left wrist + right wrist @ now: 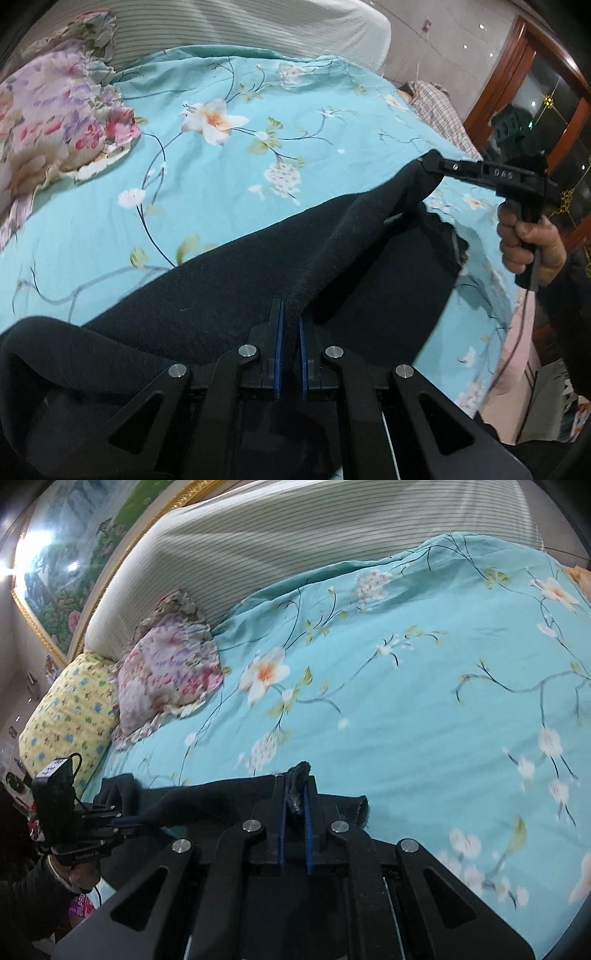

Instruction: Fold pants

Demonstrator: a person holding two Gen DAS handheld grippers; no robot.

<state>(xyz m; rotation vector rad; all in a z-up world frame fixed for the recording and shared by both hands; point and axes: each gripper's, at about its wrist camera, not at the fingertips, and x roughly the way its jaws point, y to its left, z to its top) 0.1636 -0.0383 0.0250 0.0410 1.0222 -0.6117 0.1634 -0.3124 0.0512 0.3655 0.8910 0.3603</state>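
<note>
The dark pants [229,291] lie across a turquoise floral bedspread [229,177]. My left gripper [291,314] is shut on a raised fold of the pants' edge. My right gripper [428,162] shows at the right of the left wrist view, shut on another corner of the same edge, so the cloth stretches between the two. In the right wrist view my right gripper [295,786] is shut on the dark pants [229,797], a tuft of cloth sticking up between the pads. My left gripper [118,821] shows at the lower left there, holding the cloth.
A pink floral pillow [62,122] and a yellow patterned pillow [70,716] lie at the head of the bed by a striped headboard [295,531]. A checked cloth [439,107] lies at the bed's far edge. A wooden glass cabinet [546,96] stands to the right.
</note>
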